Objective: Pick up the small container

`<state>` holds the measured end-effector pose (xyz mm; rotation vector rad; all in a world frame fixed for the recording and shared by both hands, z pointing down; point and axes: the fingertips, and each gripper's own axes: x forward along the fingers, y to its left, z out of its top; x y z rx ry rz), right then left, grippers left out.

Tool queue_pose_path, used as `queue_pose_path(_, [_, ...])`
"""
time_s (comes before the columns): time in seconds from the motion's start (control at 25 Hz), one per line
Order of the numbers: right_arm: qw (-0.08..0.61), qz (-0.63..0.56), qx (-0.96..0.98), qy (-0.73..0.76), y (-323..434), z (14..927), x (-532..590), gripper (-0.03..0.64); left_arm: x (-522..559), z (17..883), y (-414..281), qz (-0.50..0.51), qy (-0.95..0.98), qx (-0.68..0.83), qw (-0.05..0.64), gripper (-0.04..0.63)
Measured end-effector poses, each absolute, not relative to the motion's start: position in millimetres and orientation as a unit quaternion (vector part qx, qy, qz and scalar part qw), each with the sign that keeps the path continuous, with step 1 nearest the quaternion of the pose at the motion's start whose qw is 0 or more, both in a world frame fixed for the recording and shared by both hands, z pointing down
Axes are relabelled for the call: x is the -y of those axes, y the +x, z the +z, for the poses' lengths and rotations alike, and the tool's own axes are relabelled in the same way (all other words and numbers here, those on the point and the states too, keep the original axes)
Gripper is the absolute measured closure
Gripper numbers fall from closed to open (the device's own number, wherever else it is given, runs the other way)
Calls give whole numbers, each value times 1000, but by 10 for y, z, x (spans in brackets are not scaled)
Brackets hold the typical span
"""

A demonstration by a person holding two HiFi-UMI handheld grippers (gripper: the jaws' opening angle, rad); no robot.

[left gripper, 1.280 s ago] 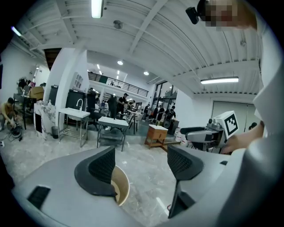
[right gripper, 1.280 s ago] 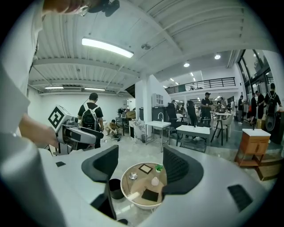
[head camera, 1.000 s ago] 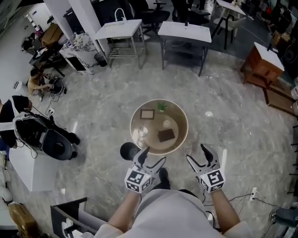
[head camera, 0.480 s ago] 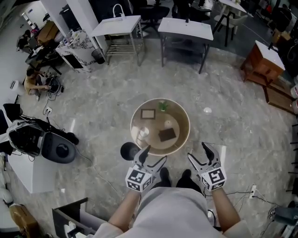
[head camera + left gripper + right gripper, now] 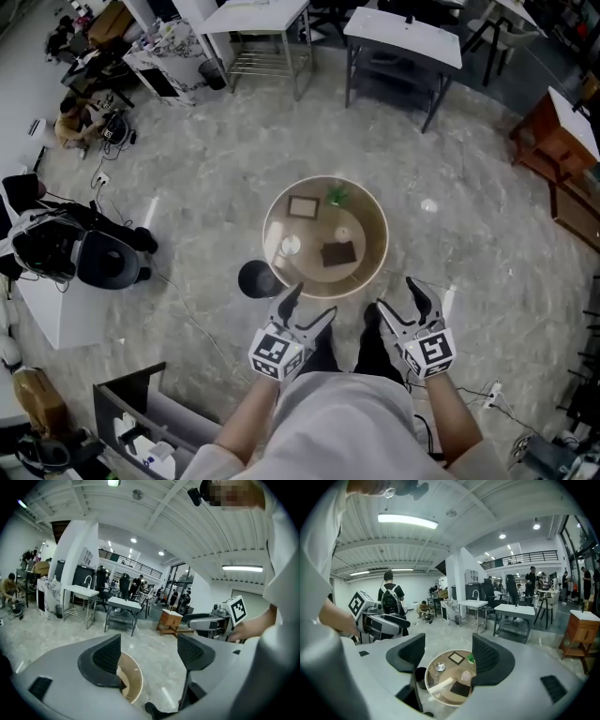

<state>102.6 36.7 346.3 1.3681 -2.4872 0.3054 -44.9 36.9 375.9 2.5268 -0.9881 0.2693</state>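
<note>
— How are we holding the grippers right now?

— We are carrying the left gripper (image 5: 309, 307) at the lower centre of the head view, jaws spread wide with nothing between them. The right gripper (image 5: 397, 298), just to its right, is likewise standing open and empty. Both are hanging short of the near rim of the round wooden table (image 5: 367, 217), not over it.

— Where is the thing we are after?

— We are taking it to be the small pale rounded container (image 5: 343, 234) near the middle of the tabletop, just above the dark rectangular pad (image 5: 337, 252). The small shiny dish (image 5: 290, 246) toward the table's left could be meant instead; we are not able to tell for sure.

— Which gripper are we favouring?

— The right one, we are judging. In the right gripper view the container is showing low between its jaws, close to the right-hand jaw.

— What are we watching for?

— We are going to need to lean in over the rim and bring the open jaws down astride the container, centred on it and clear of the pad. The green sprig (image 5: 337, 197) and the square dark-framed picture (image 5: 302, 206) at the table's upper edge are sitting well out of the way. The container is looking light and easy to tip, so we are planning a gentle close, low on its body.
</note>
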Motion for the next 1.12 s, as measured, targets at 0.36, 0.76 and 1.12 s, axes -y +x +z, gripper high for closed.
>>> queue_pose_path(0.36, [167, 120, 890, 407, 1144, 3871, 132, 290, -89, 4158, -105, 96, 883, 391, 242, 216])
queue_pose_path(0.76, [207, 144, 904, 344, 1204, 4895, 756, 291, 370, 5122, 149, 129, 864, 410, 263, 216])
queue_pose_path(1.12, [202, 168, 914, 309, 1025, 5774, 1236, 291, 848, 5904, 225, 122, 848, 434, 280, 216])
